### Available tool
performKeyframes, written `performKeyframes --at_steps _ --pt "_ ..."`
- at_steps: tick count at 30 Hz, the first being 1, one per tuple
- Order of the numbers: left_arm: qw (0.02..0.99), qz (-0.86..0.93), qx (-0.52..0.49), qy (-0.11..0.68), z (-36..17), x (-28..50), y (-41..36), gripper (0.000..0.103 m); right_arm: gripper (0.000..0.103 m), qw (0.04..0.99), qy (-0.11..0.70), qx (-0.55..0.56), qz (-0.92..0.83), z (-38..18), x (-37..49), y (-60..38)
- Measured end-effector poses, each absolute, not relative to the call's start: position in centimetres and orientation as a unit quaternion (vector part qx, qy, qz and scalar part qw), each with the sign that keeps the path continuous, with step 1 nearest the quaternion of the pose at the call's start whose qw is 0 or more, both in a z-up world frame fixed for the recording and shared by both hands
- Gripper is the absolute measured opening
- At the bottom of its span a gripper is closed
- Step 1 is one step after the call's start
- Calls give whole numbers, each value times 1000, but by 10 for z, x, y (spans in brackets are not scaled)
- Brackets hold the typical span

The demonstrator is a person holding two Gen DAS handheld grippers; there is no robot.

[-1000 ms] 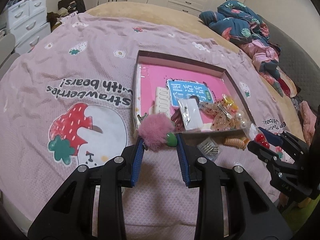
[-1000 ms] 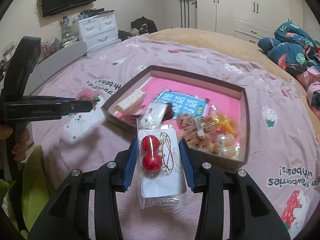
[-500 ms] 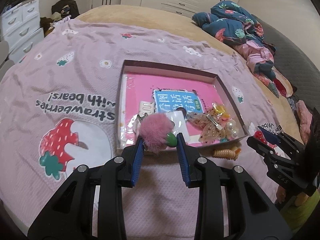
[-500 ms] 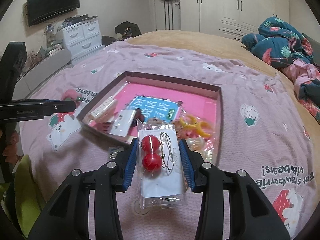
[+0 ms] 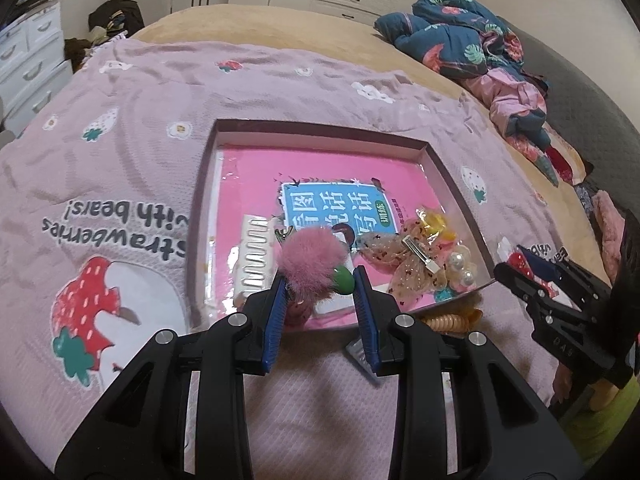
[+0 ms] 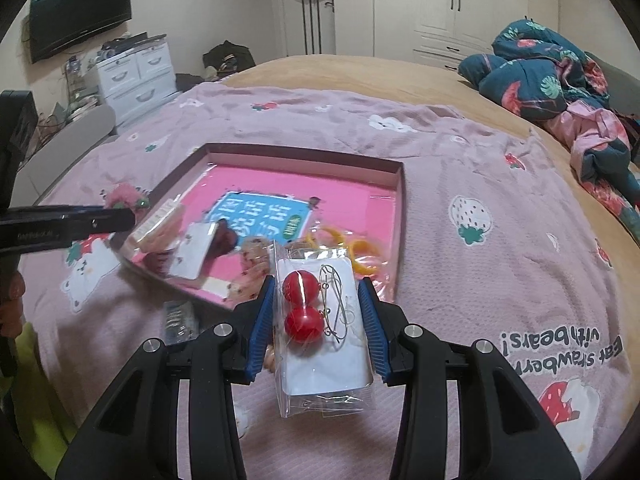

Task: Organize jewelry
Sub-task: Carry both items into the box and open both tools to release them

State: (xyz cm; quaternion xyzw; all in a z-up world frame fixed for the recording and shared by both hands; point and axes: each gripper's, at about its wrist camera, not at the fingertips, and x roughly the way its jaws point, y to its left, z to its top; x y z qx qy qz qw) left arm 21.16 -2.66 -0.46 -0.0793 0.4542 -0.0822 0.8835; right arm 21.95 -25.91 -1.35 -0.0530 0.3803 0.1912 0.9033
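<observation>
My left gripper (image 5: 319,280) is shut on a fluffy pink pom-pom hair clip (image 5: 314,260) with a green bead, held over the near edge of the shallow pink box (image 5: 320,134). My right gripper (image 6: 318,292) is shut on a clear packet of red ball earrings (image 6: 304,304), just short of the box's near right corner (image 6: 400,200). Inside the box lie a white comb clip (image 5: 256,256), a sheer bow clip (image 5: 412,264), pearls and yellow rings (image 6: 360,248). In the left wrist view the right gripper (image 5: 516,268) shows at the right edge.
A coiled orange hair tie (image 5: 452,320) and a small dark packet (image 6: 180,318) lie on the pink strawberry blanket (image 5: 120,160) in front of the box. Bundled clothes (image 6: 560,80) sit at the far right. A white drawer unit (image 6: 136,72) stands beyond the bed.
Both grippers have moved forward toward the box with their items still held. The pom-pom clip now hangs over the box's near edge instead of the blanket.
</observation>
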Motion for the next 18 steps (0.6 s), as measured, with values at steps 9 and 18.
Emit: performKeyframes --at_steps 9,18 --pt "876 -87 -69 470 -24 232 -39 24 40 903 391 -48 173 -23 254 -262" --pt "873 -86 -65 476 -30 247 -42 25 40 897 404 -49 173 -38 283 -247"
